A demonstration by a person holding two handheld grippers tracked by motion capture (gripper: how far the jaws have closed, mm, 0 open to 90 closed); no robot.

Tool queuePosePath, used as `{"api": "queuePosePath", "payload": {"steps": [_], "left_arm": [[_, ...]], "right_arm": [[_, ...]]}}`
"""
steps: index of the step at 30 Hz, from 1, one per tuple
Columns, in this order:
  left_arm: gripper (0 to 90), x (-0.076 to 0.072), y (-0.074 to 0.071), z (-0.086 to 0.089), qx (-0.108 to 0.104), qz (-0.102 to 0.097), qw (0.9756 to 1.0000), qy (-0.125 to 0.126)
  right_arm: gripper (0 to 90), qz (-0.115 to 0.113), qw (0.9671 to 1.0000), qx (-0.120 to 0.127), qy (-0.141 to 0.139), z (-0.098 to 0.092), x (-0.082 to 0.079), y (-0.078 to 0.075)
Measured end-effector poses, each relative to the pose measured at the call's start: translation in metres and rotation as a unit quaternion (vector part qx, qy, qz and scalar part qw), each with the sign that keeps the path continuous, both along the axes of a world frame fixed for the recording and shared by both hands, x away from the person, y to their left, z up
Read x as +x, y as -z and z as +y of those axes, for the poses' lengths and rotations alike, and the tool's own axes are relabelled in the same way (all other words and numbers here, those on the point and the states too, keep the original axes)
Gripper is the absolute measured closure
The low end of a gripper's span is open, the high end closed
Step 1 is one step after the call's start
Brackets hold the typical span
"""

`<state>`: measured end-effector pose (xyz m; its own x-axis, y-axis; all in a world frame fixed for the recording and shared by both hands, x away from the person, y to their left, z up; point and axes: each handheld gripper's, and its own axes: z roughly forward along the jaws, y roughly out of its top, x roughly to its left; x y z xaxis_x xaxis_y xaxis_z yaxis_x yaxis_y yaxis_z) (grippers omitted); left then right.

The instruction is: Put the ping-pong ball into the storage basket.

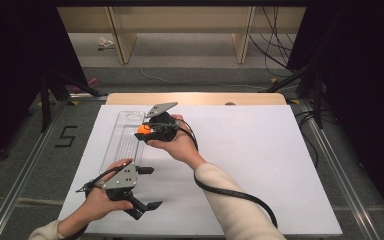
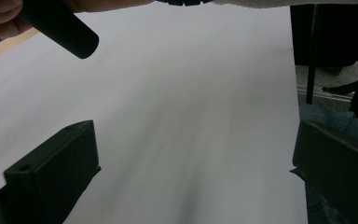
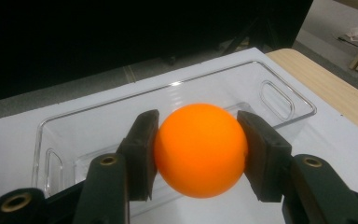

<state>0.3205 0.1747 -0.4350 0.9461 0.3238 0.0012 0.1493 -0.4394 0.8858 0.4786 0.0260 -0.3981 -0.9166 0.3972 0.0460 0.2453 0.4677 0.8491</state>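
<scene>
An orange ball [image 3: 200, 150] sits pinched between the two black pads of my right gripper [image 3: 198, 154], which is shut on it. In the high view that gripper [image 1: 146, 129] holds the ball [image 1: 143, 129] over the right wall of a long clear plastic bin [image 1: 122, 137]. The same bin [image 3: 279, 95] lies just behind the ball in the right gripper view, nothing visible inside it. My left gripper [image 1: 149, 187] rests near the table's front edge, below the bin, its jaws spread wide over bare white sheet [image 2: 182, 116]. Nothing lies between them.
The white sheet [image 1: 250, 150] covers most of the table, with a strip of wood [image 1: 195, 98] along the far edge. Black stands and cables ring the table. A black handle and fingers [image 2: 58, 25] of the other hand show at the top of the left gripper view.
</scene>
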Motion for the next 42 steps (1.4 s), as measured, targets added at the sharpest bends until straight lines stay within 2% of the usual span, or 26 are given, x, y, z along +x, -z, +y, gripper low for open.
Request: {"api": "queuePosePath", "payload": {"steps": [42], "left_arm": [[0.0, 0.0, 0.0, 0.0, 0.0, 0.0, 1.0, 0.002]], "right_arm": [[51.6, 0.008, 0.9999, -0.009, -0.01, 0.02, 0.008, 0.006]]}}
